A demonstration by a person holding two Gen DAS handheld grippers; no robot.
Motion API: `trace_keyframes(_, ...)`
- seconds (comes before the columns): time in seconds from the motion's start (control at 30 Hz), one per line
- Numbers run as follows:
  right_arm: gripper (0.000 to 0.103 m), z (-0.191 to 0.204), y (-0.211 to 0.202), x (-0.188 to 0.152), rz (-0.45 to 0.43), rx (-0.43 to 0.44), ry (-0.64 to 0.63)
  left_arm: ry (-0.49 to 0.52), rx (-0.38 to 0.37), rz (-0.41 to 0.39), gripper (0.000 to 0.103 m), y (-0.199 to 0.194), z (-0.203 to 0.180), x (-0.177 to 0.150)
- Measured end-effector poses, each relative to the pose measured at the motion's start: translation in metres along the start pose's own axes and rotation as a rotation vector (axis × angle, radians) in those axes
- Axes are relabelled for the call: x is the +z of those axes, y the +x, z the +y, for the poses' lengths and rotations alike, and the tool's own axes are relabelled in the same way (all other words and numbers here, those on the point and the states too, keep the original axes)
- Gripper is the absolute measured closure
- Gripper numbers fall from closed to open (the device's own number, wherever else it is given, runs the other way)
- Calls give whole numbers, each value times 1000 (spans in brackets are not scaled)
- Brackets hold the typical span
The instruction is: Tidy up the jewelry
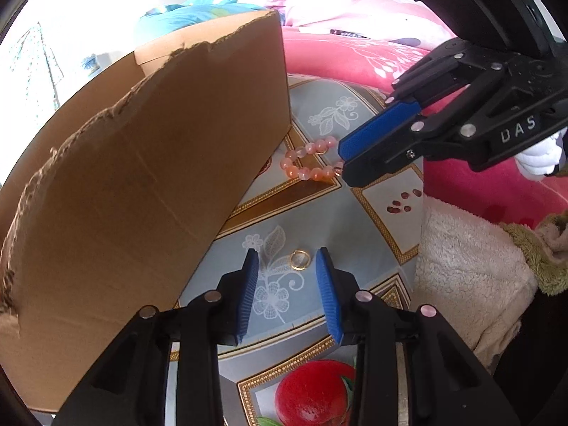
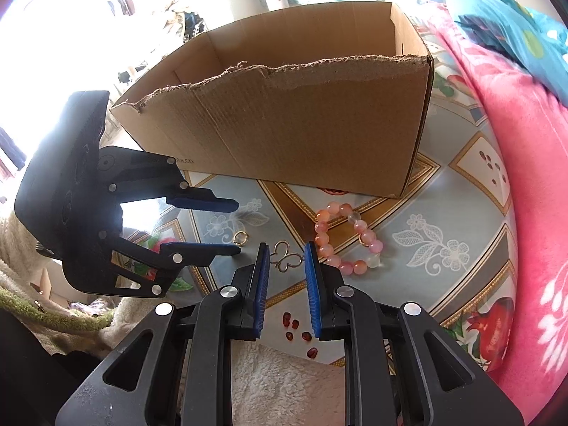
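Note:
A gold ring lies on the patterned tablecloth between the open fingers of my left gripper; it also shows in the right wrist view. A gold butterfly-shaped wire piece lies between the open fingers of my right gripper. A pink bead bracelet lies just right of it, also in the left wrist view. An open cardboard box stands behind them. In the left wrist view the right gripper hangs low over the bracelet's end.
The patterned tablecloth covers a small table. Pink bedding lies to the right. A cream fleece blanket lies at the table's near edge. The box wall stands close on my left gripper's left side.

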State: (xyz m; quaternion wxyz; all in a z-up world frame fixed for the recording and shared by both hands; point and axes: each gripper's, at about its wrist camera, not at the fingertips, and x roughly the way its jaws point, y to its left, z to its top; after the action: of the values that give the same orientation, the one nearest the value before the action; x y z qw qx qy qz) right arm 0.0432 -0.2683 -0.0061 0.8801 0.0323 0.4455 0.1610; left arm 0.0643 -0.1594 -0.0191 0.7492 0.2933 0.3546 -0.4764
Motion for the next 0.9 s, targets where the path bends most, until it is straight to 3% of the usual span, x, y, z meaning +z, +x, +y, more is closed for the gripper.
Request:
trace_keyframes(0.2, 85, -2, 7, 3, 11, 2, 11, -8, -79, -27, 79, 3, 3, 0)
trace_keyframes(0.33, 85, -2, 8, 4, 12, 1, 16, -11, -54, -44, 92, 1, -2, -3)
trace_keyframes(0.7, 85, 3, -4, 0, -18, -17, -4, -59, 43, -66, 94, -4, -11, -7)
trace_keyframes(0.9, 85, 9, -20, -2, -54, -37, -21, -100, 75, -117, 94, -25, -14, -6)
